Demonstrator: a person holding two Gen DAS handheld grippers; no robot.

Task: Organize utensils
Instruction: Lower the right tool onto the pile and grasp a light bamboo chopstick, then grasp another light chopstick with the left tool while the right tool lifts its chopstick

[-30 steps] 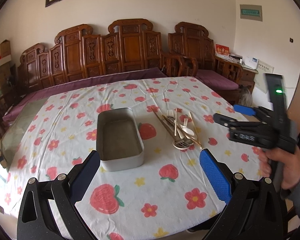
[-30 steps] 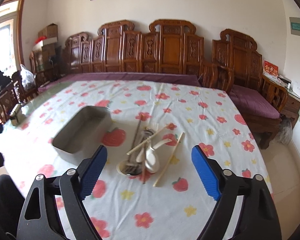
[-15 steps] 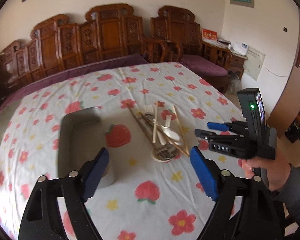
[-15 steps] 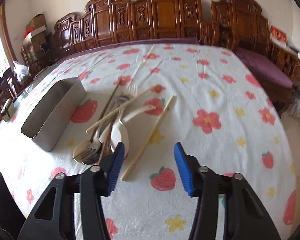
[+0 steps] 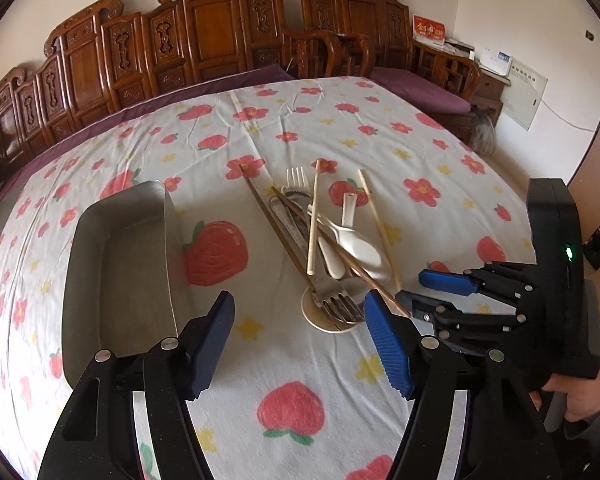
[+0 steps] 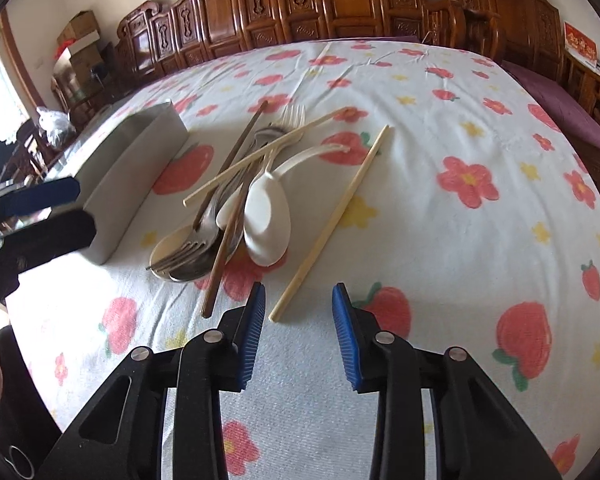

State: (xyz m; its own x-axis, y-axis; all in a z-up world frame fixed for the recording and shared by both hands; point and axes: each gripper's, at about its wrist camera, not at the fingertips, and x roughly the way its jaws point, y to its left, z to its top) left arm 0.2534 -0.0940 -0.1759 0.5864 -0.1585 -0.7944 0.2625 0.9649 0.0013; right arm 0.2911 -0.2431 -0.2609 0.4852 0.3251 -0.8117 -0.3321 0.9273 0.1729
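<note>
A pile of utensils lies on the flowered tablecloth: white ceramic spoons (image 5: 360, 246) (image 6: 268, 220), metal forks (image 5: 336, 300) (image 6: 184, 250), dark chopsticks (image 5: 276, 228) (image 6: 224, 248) and pale chopsticks (image 5: 313, 220) (image 6: 332, 220). An empty metal tray (image 5: 116, 264) (image 6: 136, 168) sits left of the pile. My left gripper (image 5: 300, 344) is open, just before the pile. My right gripper (image 6: 298, 334) is open and empty, its fingertips around the near end of the loose pale chopstick; it also shows in the left wrist view (image 5: 432, 292).
The table (image 5: 292, 368) carries a white cloth with red flowers and strawberries. Carved wooden chairs (image 5: 220, 28) line the far side. A purple cushioned bench (image 6: 556, 96) stands at the right. Boxes (image 6: 80, 40) are stacked far left.
Both grippers have moved down and closer to the utensil pile. The right gripper's jaws have narrowed and now sit at the near end of the loose pale chopstick.
</note>
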